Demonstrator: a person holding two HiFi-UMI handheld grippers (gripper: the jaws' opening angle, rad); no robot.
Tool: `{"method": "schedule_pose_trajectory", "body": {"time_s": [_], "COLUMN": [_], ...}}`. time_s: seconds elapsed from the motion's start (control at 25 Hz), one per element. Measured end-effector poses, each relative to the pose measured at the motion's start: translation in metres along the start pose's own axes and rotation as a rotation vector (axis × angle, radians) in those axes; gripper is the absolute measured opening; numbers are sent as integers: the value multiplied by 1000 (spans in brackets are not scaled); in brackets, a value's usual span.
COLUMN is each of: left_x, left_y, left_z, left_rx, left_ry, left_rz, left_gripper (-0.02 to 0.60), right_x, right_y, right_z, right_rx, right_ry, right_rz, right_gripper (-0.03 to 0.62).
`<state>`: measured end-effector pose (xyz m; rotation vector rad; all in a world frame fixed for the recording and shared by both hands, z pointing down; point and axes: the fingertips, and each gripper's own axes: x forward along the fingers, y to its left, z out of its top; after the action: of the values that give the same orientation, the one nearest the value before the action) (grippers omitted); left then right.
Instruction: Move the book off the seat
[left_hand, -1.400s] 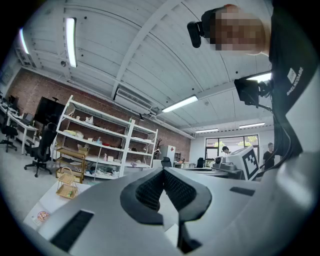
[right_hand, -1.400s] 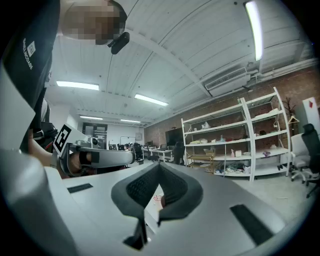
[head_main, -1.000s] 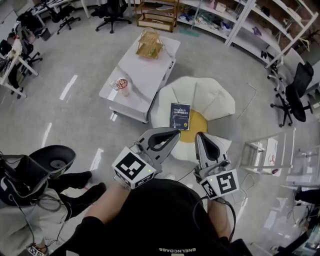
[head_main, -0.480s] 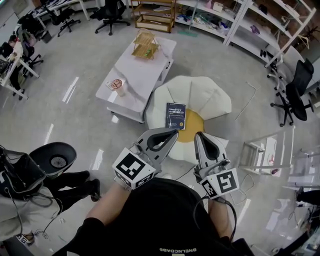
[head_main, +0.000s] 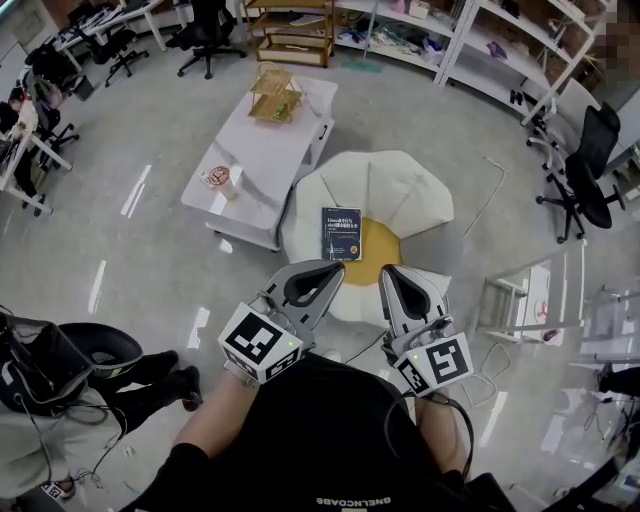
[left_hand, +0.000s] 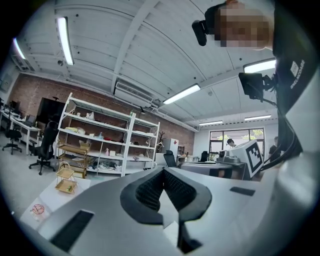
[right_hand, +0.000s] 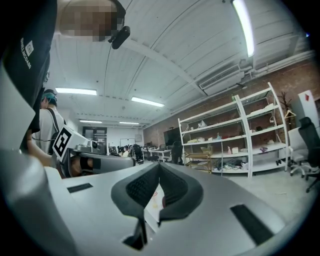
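Left tongs (head_main: 336, 268), right tongs (head_main: 385, 272) closed, dark blue book (head_main: 341, 233) flat on seat (head_main: 400, 190)

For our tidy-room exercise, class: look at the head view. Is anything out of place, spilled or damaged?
A dark blue book lies flat on the flower-shaped seat, overlapping its yellow centre and a white petal. A seat is for sitting, so the book looks misplaced. Nothing looks spilled or broken.
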<state>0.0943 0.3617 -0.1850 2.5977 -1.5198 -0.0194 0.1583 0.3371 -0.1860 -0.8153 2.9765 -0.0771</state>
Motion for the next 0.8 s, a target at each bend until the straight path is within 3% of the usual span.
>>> {"method": "schedule_pose_trajectory", "body": {"time_s": [0.24,0.8], "left_x": [13,46], "left_y": [18,109], "left_z": [-2,13], "left_rx": [-10,-41], "left_ry": [0,13], "left_rz": [-20,-92], "left_gripper": [5,5], "right_x": [10,93], "right_y": [-17,-47], "right_z": [-4,-3], "right_rx": [-6,33], "right_ry": [3,39], "right_rz": [-34,-108], "right_gripper": [11,11]}}
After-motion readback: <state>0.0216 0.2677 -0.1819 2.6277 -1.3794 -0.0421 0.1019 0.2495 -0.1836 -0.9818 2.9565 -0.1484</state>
